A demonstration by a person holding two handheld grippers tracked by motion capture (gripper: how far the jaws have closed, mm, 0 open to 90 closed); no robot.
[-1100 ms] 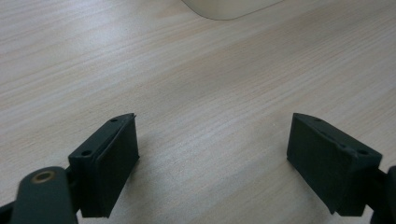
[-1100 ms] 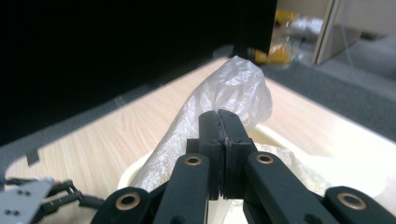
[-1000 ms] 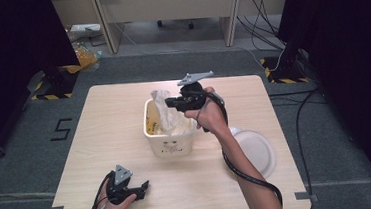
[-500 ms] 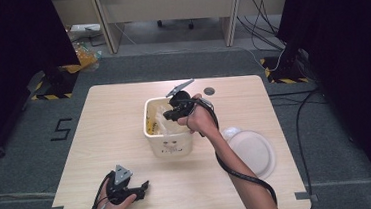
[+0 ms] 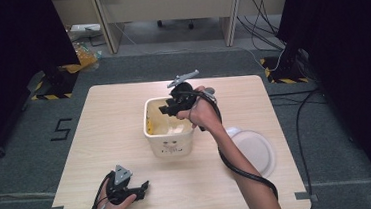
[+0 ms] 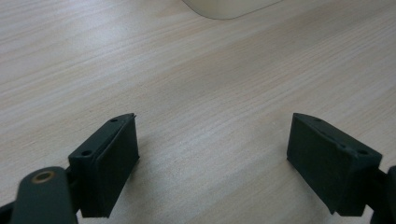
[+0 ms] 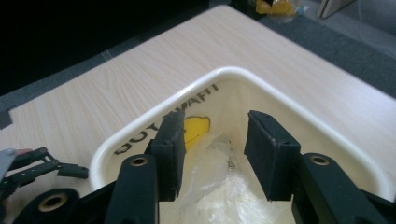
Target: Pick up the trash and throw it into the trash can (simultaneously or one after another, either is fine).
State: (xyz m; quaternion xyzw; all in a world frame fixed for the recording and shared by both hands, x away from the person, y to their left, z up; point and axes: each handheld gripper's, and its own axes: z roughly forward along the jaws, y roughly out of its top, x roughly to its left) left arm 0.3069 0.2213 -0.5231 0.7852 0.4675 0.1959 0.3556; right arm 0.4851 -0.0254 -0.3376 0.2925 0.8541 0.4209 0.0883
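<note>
A cream square bin (image 5: 170,142) stands in the middle of the table. A crumpled clear plastic bag (image 7: 219,186) lies inside it, beside a yellow patch (image 7: 196,127) on the inner wall. My right gripper (image 5: 167,108) hangs over the bin's right rim (image 7: 224,72), pointing down into it. Its jaws have just been opening, and my right gripper (image 7: 215,122) stands open just above the bag, pads off the plastic. My left gripper (image 5: 142,187) rests on the table near the front left, and in its own view my left gripper (image 6: 212,126) is open over bare wood.
A round white lid (image 5: 252,150) lies on the table to the right of the bin, under the right forearm. The bin's base (image 6: 229,7) shows at the top of the left gripper view. Cables and furniture legs lie on the floor beyond the table.
The right gripper, which held the plastic bag up above the bin, has come down to the bin and opened. The bag now lies inside. The left gripper has not moved.
</note>
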